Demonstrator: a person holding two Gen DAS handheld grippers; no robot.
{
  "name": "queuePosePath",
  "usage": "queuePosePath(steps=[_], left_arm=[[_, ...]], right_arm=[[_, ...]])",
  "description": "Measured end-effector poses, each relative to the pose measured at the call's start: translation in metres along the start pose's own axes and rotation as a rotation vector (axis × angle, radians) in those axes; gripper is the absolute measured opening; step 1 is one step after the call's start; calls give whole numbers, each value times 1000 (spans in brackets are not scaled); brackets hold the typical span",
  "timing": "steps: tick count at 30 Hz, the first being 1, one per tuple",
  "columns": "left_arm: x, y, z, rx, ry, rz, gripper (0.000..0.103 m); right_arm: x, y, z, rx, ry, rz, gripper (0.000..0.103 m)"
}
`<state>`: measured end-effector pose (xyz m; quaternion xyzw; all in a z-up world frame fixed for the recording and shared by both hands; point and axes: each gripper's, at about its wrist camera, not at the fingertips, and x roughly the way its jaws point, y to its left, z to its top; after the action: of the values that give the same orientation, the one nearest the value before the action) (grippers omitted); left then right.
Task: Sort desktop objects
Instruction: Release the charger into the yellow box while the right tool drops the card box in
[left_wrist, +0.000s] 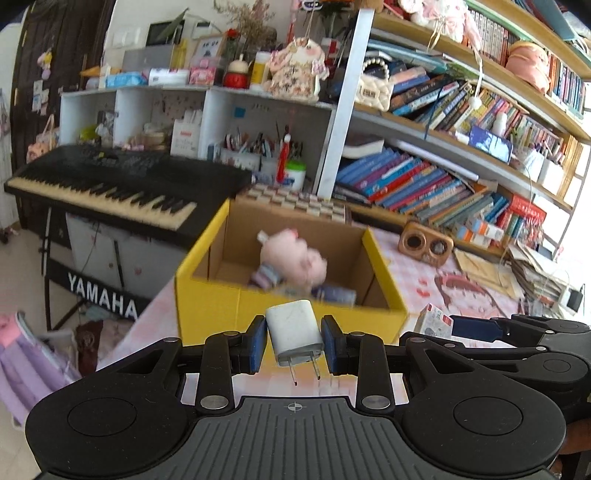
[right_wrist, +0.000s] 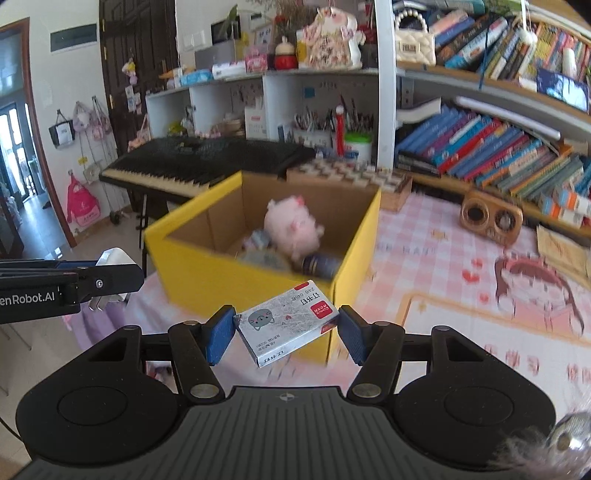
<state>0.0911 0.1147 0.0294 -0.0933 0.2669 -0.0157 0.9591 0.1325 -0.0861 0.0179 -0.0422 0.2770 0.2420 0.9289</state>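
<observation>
My left gripper (left_wrist: 294, 343) is shut on a white plug charger (left_wrist: 294, 332), held prongs toward the camera, just in front of the yellow cardboard box (left_wrist: 221, 306). My right gripper (right_wrist: 287, 334) is shut on a small staple box with a cat print (right_wrist: 286, 321), tilted between the blue pads, near the yellow box (right_wrist: 192, 273). Inside the yellow box lie a pink plush toy (left_wrist: 291, 256), seen as the plush (right_wrist: 291, 225) in the right wrist view, and some small items. The left gripper with the charger (right_wrist: 114, 258) shows at the left edge of the right wrist view. The right gripper's finger (left_wrist: 480, 326) and staple box (left_wrist: 434, 319) show at the right of the left wrist view.
The table has a pink patterned cloth (right_wrist: 461, 280). A wooden two-dial device (right_wrist: 491, 221) stands at the back right by stacked papers. Behind are bookshelves (left_wrist: 424, 177), a checkered box (left_wrist: 295, 203) and a black keyboard (left_wrist: 122, 184) at the left beyond the table edge.
</observation>
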Motion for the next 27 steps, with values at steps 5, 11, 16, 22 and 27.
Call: queuePosePath(steps=[5, 11, 16, 22, 27], left_arm=[[38, 0, 24, -18, 1, -2, 30], [83, 2, 43, -3, 22, 34, 30], [120, 1, 44, 44, 90, 64, 30], [149, -7, 40, 119, 171, 69, 30], [166, -12, 36, 178, 251, 87, 30]], right_arm=[[30, -13, 28, -34, -34, 10, 58], [72, -18, 53, -181, -44, 27, 58], [112, -25, 68, -308, -9, 25, 58], [145, -26, 76, -456, 55, 41, 58], [164, -24, 76, -550, 116, 78, 58]])
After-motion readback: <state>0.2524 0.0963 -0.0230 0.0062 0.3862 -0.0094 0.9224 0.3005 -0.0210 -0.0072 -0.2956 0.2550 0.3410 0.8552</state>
